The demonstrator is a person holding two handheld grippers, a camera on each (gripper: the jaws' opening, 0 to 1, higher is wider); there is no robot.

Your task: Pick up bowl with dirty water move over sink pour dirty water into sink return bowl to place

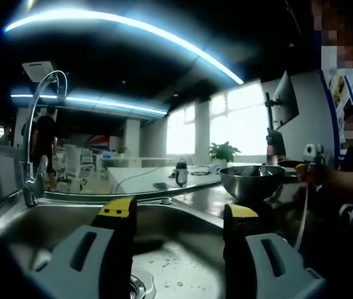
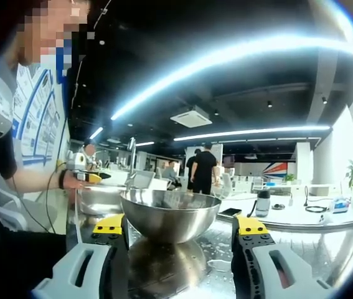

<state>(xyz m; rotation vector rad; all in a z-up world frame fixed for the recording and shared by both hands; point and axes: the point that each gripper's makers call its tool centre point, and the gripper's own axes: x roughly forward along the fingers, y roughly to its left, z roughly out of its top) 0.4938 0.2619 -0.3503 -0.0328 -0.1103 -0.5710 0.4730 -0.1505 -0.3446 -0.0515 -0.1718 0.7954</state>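
Observation:
A steel bowl (image 1: 251, 179) stands upright on the wet steel counter, to the right of the sink (image 1: 51, 218). What it holds is hidden from here. My left gripper (image 1: 179, 210) hangs open over the sink basin, near the drain (image 1: 140, 286), with nothing between its fingers. In the right gripper view the bowl (image 2: 170, 215) sits close ahead, just beyond the yellow fingertips (image 2: 109, 224). My right gripper (image 2: 180, 225) is open, its jaws wider than the bowl and not touching it. The left gripper (image 2: 89, 176) shows past the bowl, in a person's hand.
A tall curved faucet (image 1: 39, 118) rises at the sink's far left. A dark bottle (image 1: 181, 173) and a phone (image 2: 230, 212) lie on the counter behind. A monitor on an arm (image 1: 285, 99) stands to the right. A person (image 2: 204, 168) stands far back.

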